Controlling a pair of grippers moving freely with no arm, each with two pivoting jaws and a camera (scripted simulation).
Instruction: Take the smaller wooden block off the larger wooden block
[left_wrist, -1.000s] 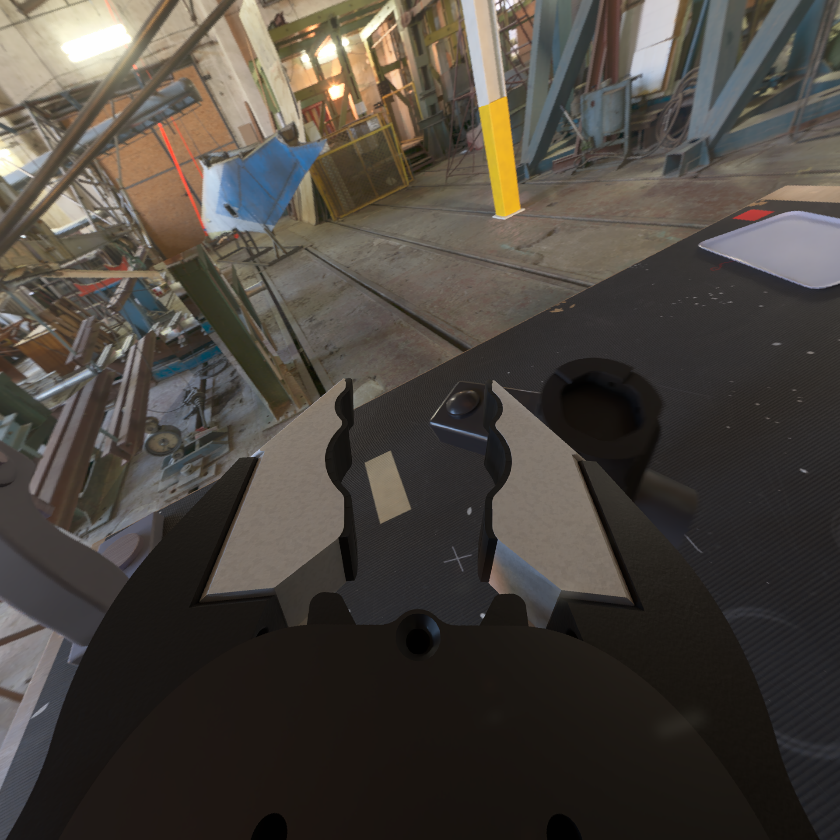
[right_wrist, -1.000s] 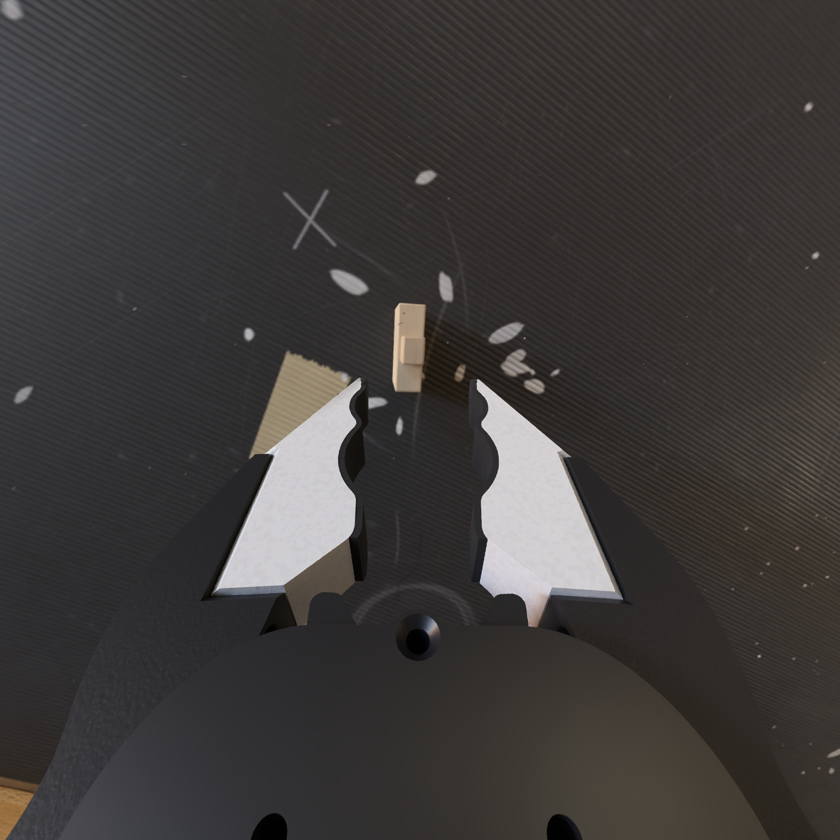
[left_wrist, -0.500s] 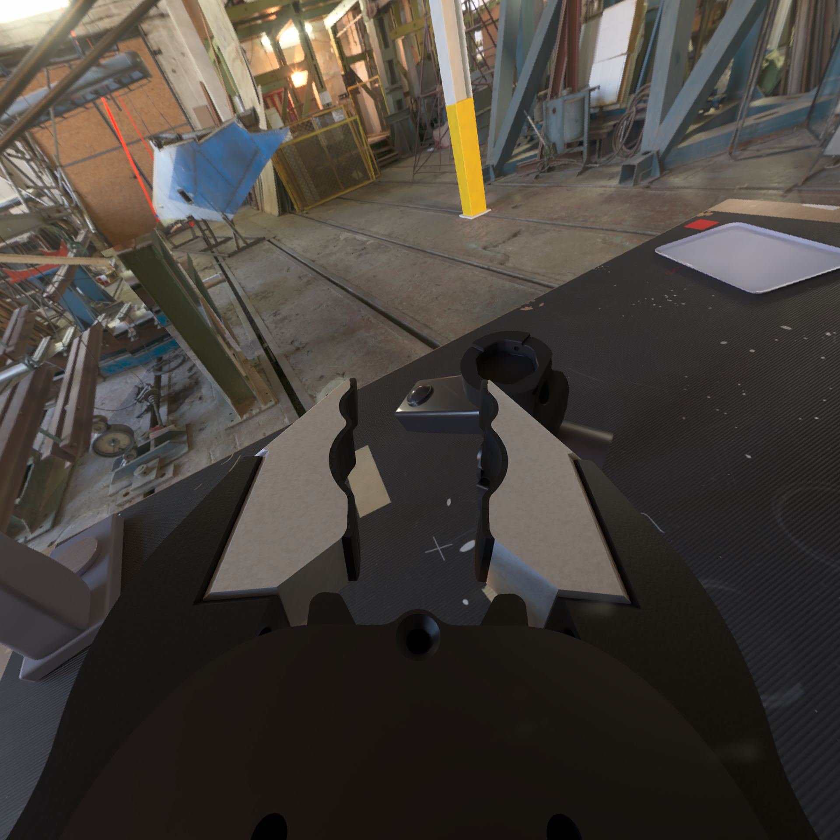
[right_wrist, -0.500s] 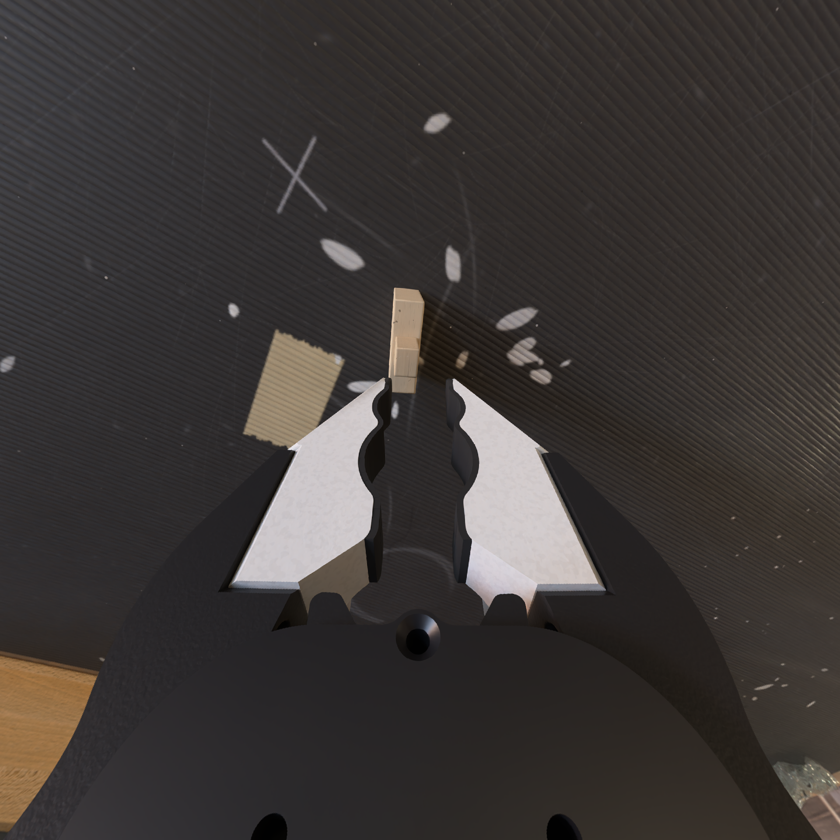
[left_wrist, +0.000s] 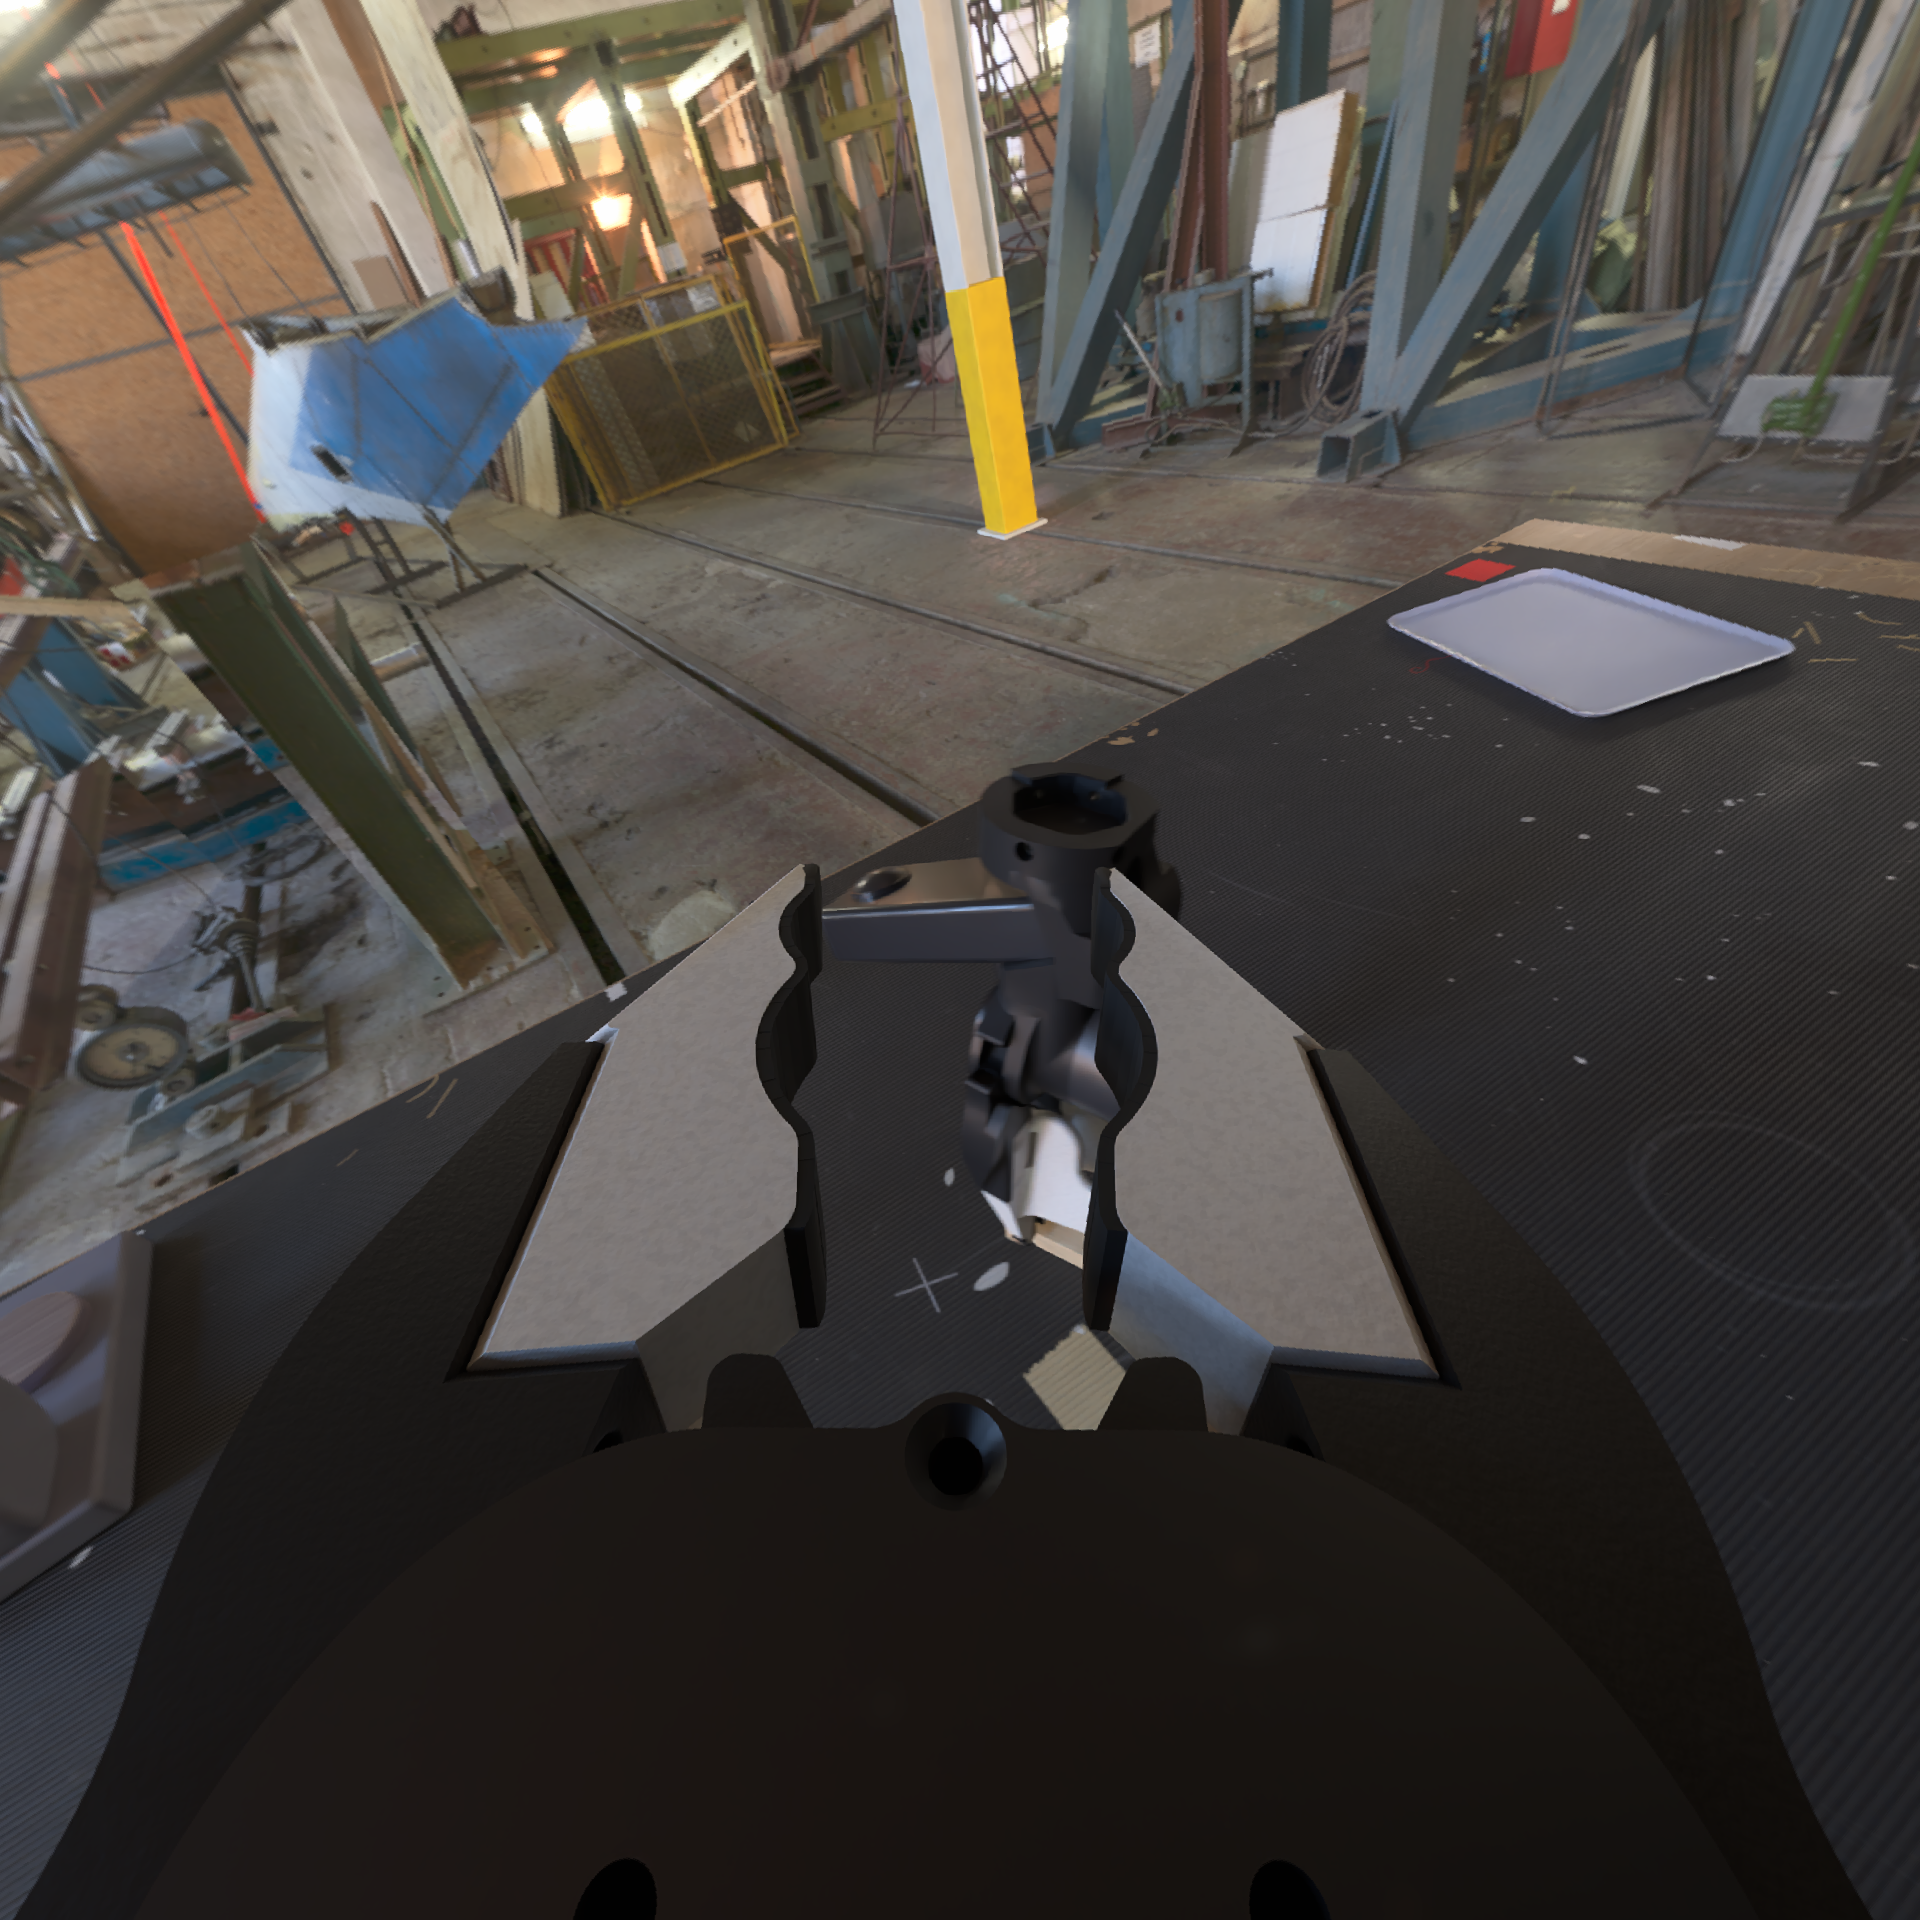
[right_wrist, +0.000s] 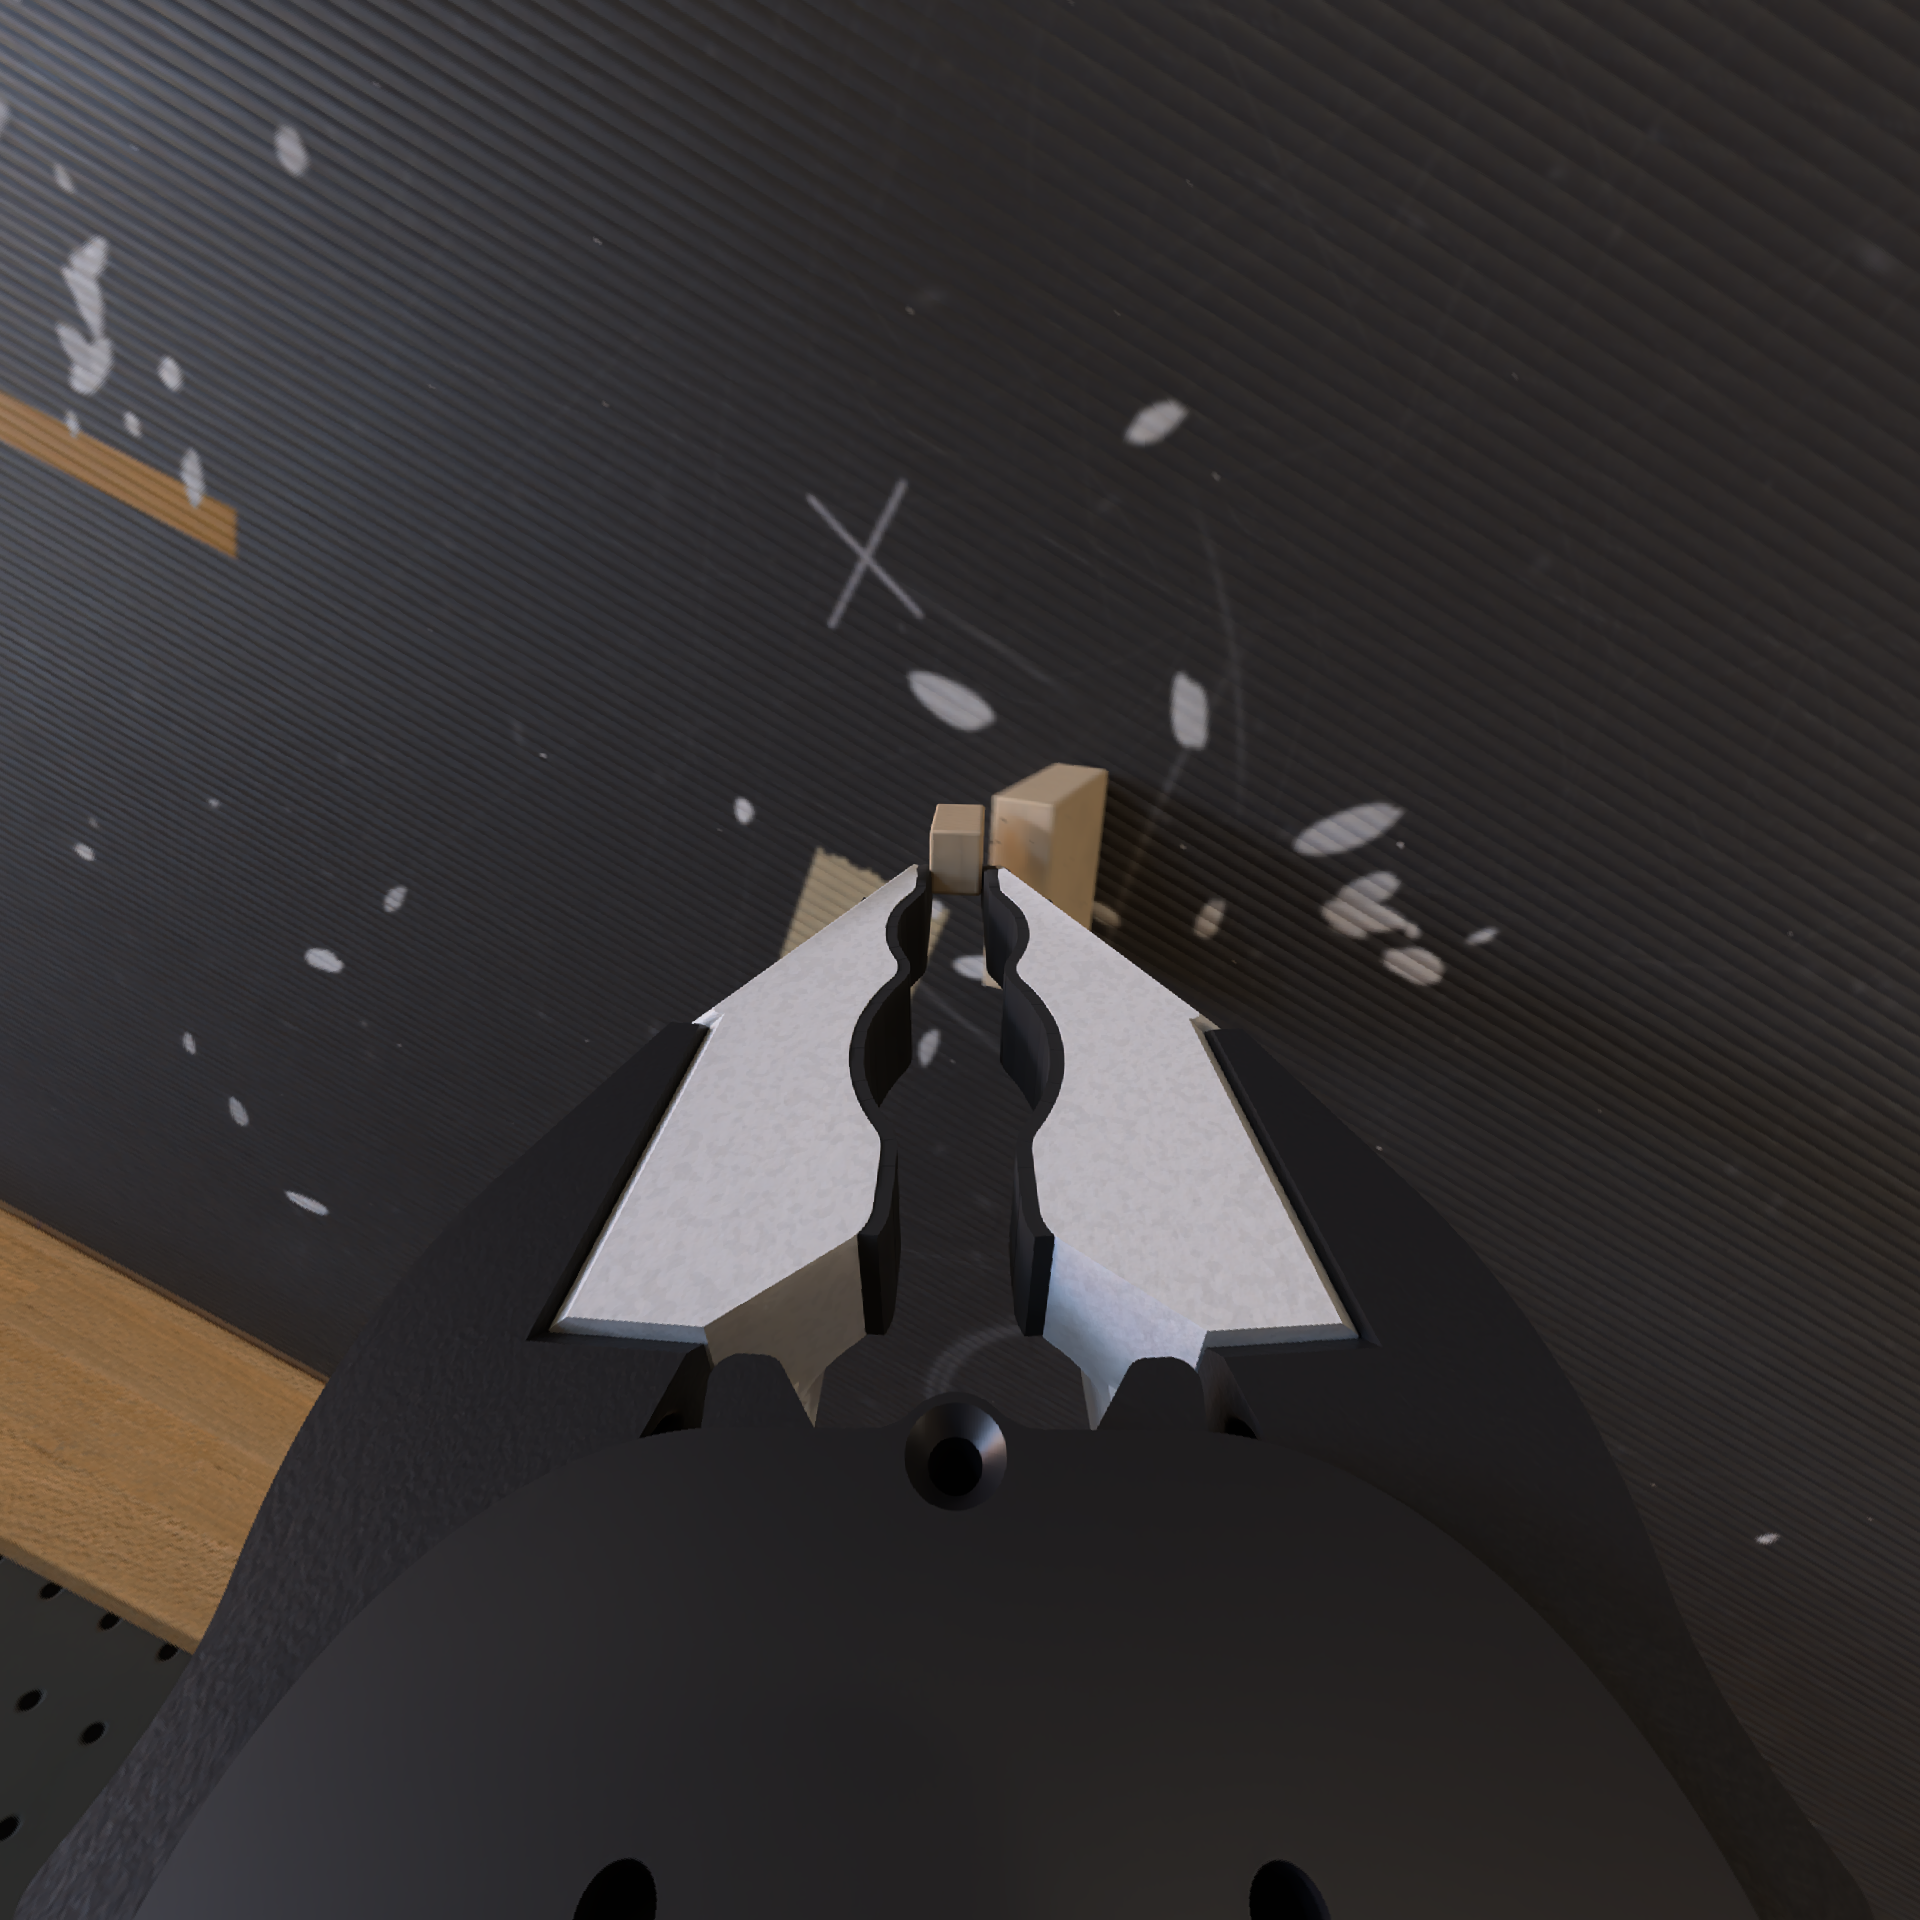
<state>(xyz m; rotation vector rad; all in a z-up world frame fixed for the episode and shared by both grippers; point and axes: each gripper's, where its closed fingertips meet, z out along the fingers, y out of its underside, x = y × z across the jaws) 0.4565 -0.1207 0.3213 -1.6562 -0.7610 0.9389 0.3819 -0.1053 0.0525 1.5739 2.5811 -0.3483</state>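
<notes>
My right gripper (right_wrist: 958, 883): jaws narrowed since a moment ago, now pinching the smaller wooden block (right_wrist: 957, 861) at my fingertips.
Larger wooden block (right_wrist: 1051, 836): just right of it, on the dark mat (right_wrist: 1455, 520).
My left gripper (left_wrist: 954, 1091): jaws wide, empty, as before.

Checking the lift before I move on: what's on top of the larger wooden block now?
Nothing visible on the larger wooden block. The smaller wooden block sits beside it, pinched in the right gripper. The gripper's right finger covers the larger block's near end.

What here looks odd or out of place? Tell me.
Nothing looks damaged or spilled. The right gripper pinches the small block beside the big block; white flecks dot the dark mat.
</notes>
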